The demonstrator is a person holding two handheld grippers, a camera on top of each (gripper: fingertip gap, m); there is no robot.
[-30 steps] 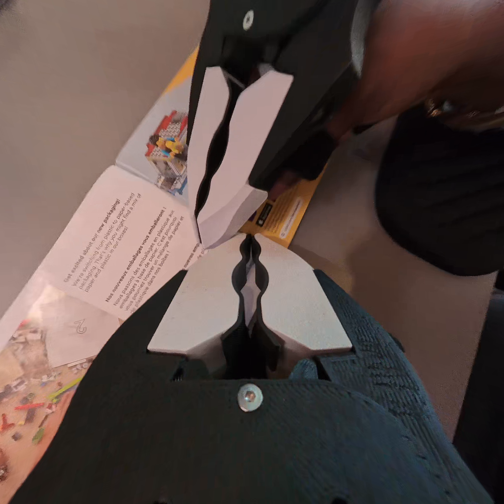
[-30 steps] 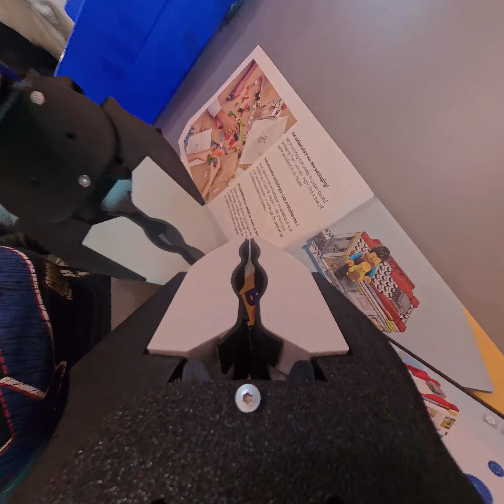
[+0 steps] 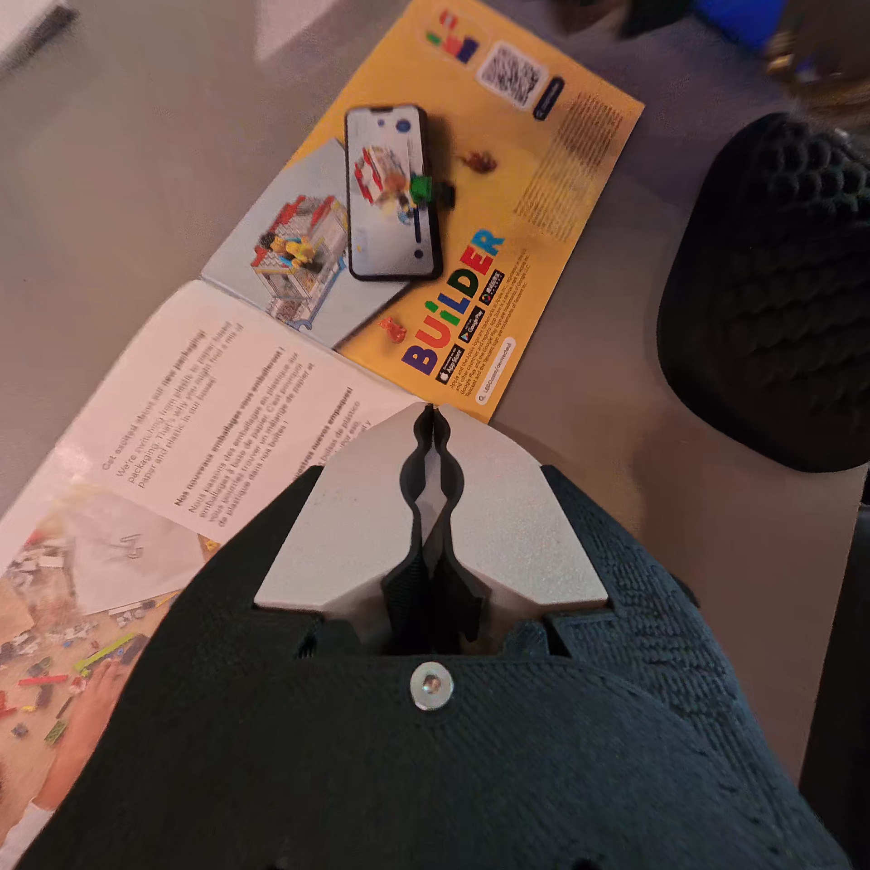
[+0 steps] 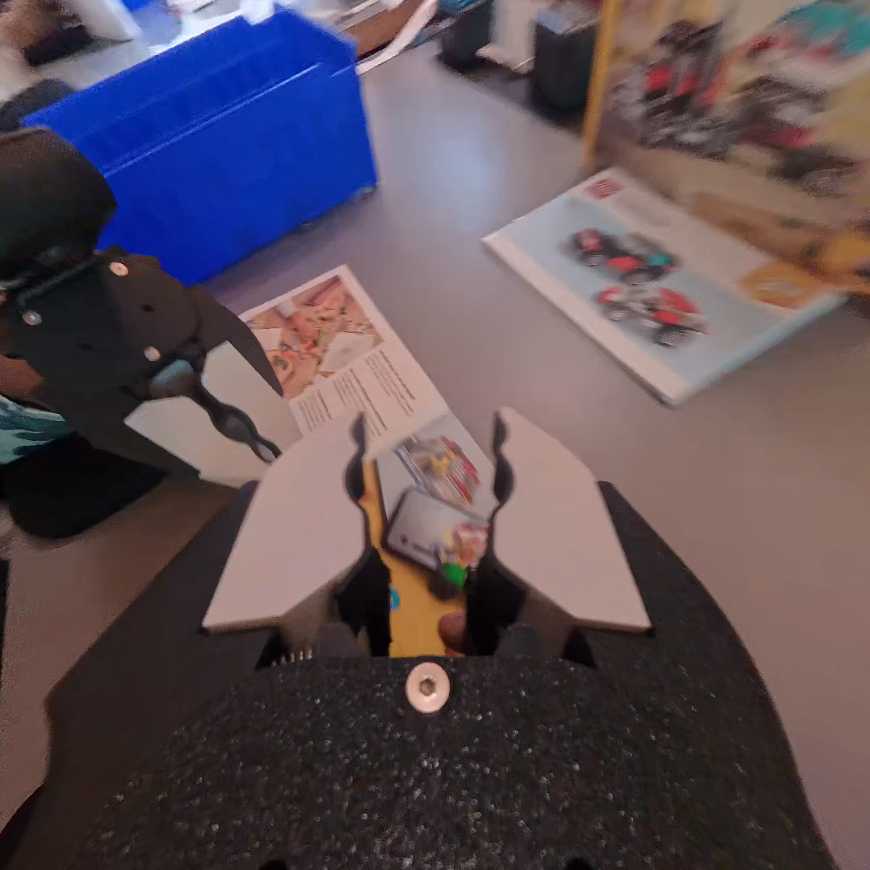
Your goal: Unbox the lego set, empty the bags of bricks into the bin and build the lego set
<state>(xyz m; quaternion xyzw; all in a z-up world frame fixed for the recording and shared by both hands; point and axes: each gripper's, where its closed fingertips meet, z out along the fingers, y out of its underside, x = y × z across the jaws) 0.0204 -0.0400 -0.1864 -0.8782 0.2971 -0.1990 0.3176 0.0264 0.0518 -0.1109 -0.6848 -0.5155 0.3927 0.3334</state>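
An instruction booklet (image 3: pixel 235 400) lies open and flat on the grey table, with a white text page and a yellow back page. My left gripper (image 3: pixel 433 410) is shut, its tips at the booklet's near edge by the spine; I cannot tell whether paper is pinched. It also shows in the right wrist view (image 4: pixel 270 454). My right gripper (image 4: pixel 429 419) is open and empty, raised above the booklet (image 4: pixel 358 376), whose yellow page shows between its fingers. The blue bin (image 4: pixel 226 155) stands at the back left.
A second booklet (image 4: pixel 635 282) with vehicle pictures lies at the right, in front of the upright set box (image 4: pixel 753 94). A dark textured object (image 3: pixel 772 292) sits at the table's right edge in the left wrist view. Bare grey table (image 4: pixel 471 188) lies between bin and box.
My right gripper has opened, let go of the booklet page and pulled back and up. It no longer shows in the left wrist view. The booklet now lies flat. My left gripper stays shut.
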